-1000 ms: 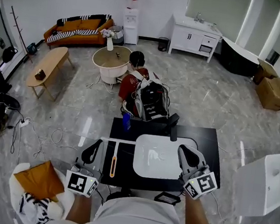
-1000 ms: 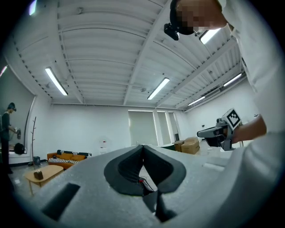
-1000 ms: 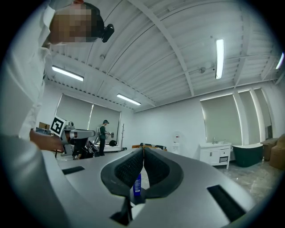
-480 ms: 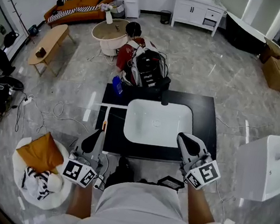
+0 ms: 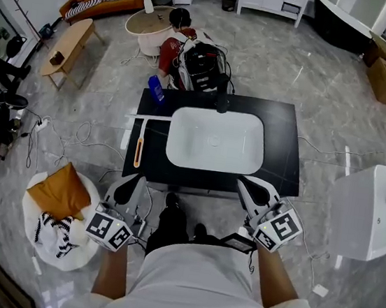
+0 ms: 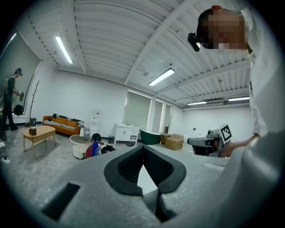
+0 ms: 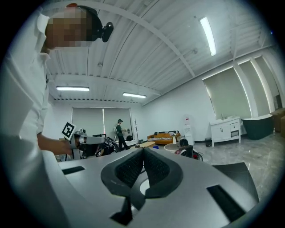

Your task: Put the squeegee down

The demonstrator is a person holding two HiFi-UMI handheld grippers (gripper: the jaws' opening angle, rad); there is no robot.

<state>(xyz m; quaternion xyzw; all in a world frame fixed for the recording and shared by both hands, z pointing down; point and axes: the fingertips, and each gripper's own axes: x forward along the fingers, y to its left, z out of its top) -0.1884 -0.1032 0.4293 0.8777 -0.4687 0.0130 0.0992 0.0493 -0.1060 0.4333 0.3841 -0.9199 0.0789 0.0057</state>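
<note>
The squeegee, a white T-shaped blade with an orange handle, lies flat on the black counter to the left of the white basin. No gripper touches it. My left gripper is held off the counter's near edge, below the squeegee, its jaws shut with nothing between them. My right gripper is at the near edge on the basin's right side, also shut with nothing held.
A blue bottle and a black faucet stand at the counter's far edge. A person crouches behind it beside a backpack. A white box is at the right, an orange cushion at the left, cables on the floor.
Both grippers have drawn back from above the counter to off its near edge. The squeegee stays lying where it was on the counter.
</note>
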